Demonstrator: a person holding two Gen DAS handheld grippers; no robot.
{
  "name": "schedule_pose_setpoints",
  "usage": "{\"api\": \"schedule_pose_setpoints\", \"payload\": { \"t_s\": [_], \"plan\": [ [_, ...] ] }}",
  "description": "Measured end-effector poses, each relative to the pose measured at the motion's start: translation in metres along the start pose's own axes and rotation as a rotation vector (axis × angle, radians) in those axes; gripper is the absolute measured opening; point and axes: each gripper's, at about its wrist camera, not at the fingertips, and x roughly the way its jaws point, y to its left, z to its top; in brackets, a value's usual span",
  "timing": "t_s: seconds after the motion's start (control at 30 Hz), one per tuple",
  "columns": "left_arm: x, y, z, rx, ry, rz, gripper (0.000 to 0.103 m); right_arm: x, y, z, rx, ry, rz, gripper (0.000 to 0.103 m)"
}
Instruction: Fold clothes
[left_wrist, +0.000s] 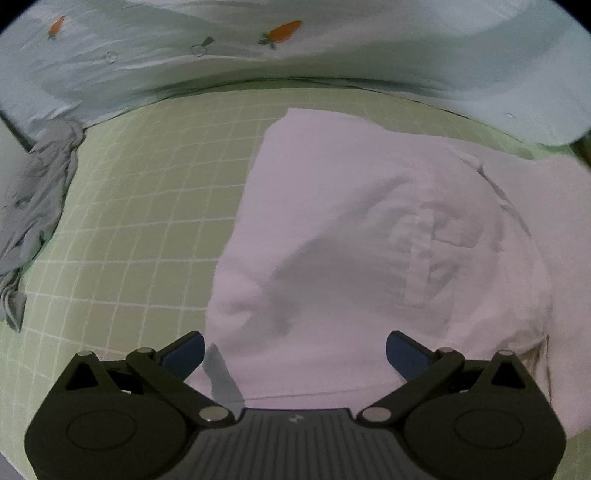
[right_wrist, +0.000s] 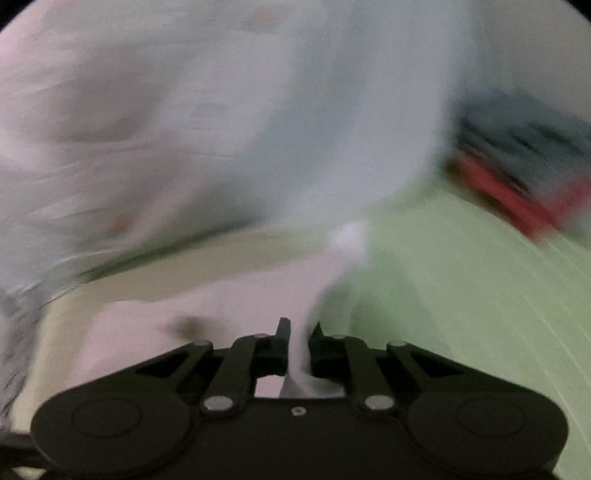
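Note:
A pale pink-white garment (left_wrist: 354, 229) with a chest pocket lies partly folded on the green grid mat (left_wrist: 147, 221). My left gripper (left_wrist: 294, 354) hangs open just above its near hem, blue pads wide apart, nothing between them. In the blurred right wrist view, my right gripper (right_wrist: 298, 345) is shut on a pinched fold of the white garment (right_wrist: 332, 266), which rises in a strip from between the fingers. The rest of that cloth trails down to the left onto the mat (right_wrist: 461, 295).
A light blue cloth with carrot prints (left_wrist: 280, 40) lies bunched along the far edge. A grey garment (left_wrist: 40, 199) is crumpled at the left of the mat. In the right wrist view a blurred red and dark stack (right_wrist: 524, 173) sits at the far right.

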Motion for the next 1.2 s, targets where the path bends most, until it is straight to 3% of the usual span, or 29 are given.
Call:
{"api": "schedule_pose_setpoints", "payload": {
  "t_s": [0.1,0.17,0.27,0.37,0.43,0.5,0.53,0.57,0.67,0.83,0.93,1.07,1.13,1.2],
  "plan": [
    [-0.004,0.008,0.000,-0.024,-0.012,0.000,0.103,0.015,0.061,-0.003,-0.124,0.024,0.179,0.010],
    [-0.006,0.016,-0.002,-0.041,-0.013,0.007,0.103,0.035,0.087,-0.019,-0.200,0.075,0.248,0.010],
    [-0.007,0.030,-0.006,-0.081,-0.003,0.032,0.103,0.079,0.101,-0.051,-0.211,0.222,0.259,0.012],
    [-0.009,0.043,-0.007,-0.123,-0.002,0.045,0.103,0.091,0.104,-0.062,-0.207,0.257,0.252,0.018],
    [-0.012,0.047,-0.005,-0.133,-0.010,0.042,0.103,0.084,0.098,-0.054,-0.164,0.253,0.302,0.037],
    [-0.012,0.046,-0.003,-0.134,-0.017,0.031,0.103,0.071,0.091,-0.046,-0.119,0.222,0.321,0.075],
    [-0.013,0.044,0.000,-0.130,-0.022,0.020,0.103,0.063,0.086,-0.043,-0.101,0.198,0.311,0.091],
    [-0.014,0.042,0.003,-0.125,-0.029,0.008,0.103,0.054,0.078,-0.040,-0.088,0.171,0.288,0.095],
    [-0.020,0.031,0.015,-0.109,-0.061,-0.046,0.103,0.032,0.053,-0.033,-0.032,0.108,0.212,0.098],
    [-0.022,0.009,0.043,-0.089,-0.103,-0.190,0.102,0.016,-0.001,-0.043,0.069,0.100,-0.037,0.100],
    [-0.019,-0.014,0.059,-0.035,-0.099,-0.293,0.093,0.009,-0.026,-0.052,0.162,0.128,-0.092,0.100],
    [-0.003,-0.048,0.070,0.075,-0.079,-0.287,0.082,-0.003,-0.037,-0.059,0.168,0.127,-0.123,0.100],
    [0.008,-0.055,0.071,0.081,-0.046,-0.305,0.070,-0.007,-0.039,-0.062,0.156,0.130,-0.136,0.100],
    [0.020,-0.058,0.072,0.065,0.001,-0.344,0.022,-0.009,-0.039,-0.064,0.143,0.145,-0.142,0.100]
  ]
}}
